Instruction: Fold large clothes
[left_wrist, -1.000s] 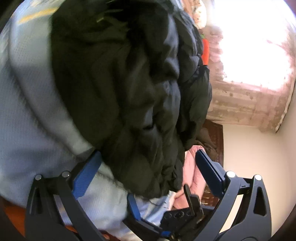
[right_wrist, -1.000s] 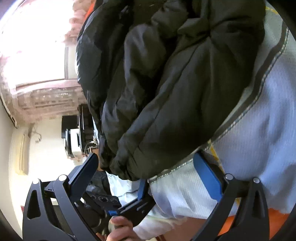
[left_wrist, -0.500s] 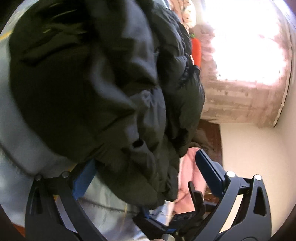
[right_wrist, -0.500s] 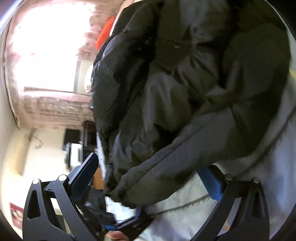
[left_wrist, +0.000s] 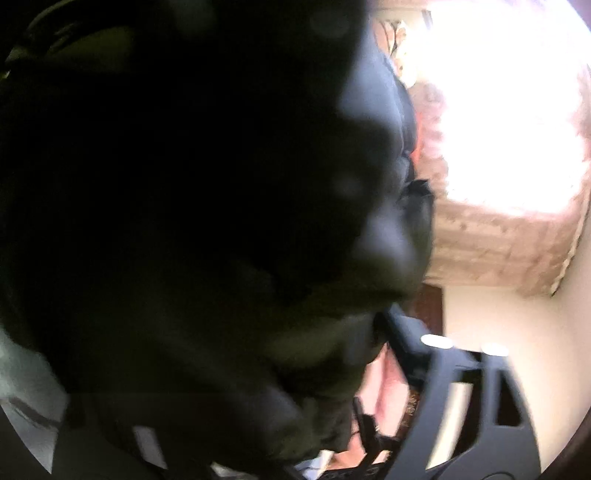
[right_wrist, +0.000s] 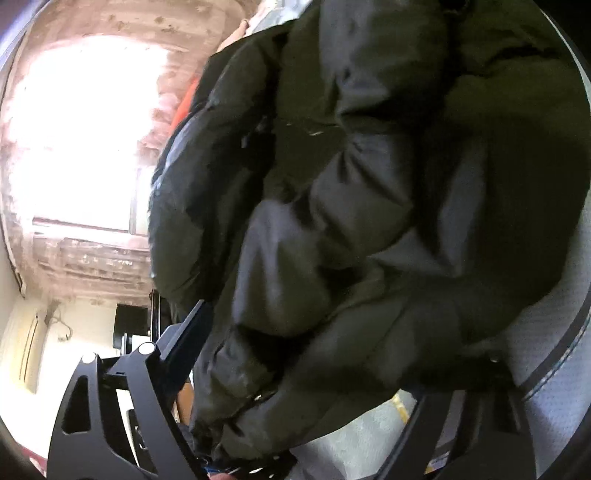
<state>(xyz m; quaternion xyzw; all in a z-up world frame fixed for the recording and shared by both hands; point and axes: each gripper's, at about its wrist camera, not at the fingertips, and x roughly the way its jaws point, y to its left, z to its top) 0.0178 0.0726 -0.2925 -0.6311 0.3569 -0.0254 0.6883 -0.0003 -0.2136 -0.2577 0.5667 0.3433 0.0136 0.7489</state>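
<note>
Padding from the black puffer jacket (right_wrist: 369, 221) fills both my views, with a bright window (right_wrist: 81, 129) behind and a pale grey mesh garment (right_wrist: 546, 350) under its edge. My right gripper (right_wrist: 317, 384) has its fingers (right_wrist: 181, 339) spread wide, jacket bunched between them. On the left gripper (left_wrist: 236, 380) I cannot tell. The jacket's orientation is unclear.

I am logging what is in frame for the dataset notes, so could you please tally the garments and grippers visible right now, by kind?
Dark puffy quilted jacket: 1
Pale grey mesh garment with a dark stripe, lying under the jacket: 1
Black two-finger grippers: 2, the left gripper and the right gripper, both largely covered by the jacket
Total: 4
</note>
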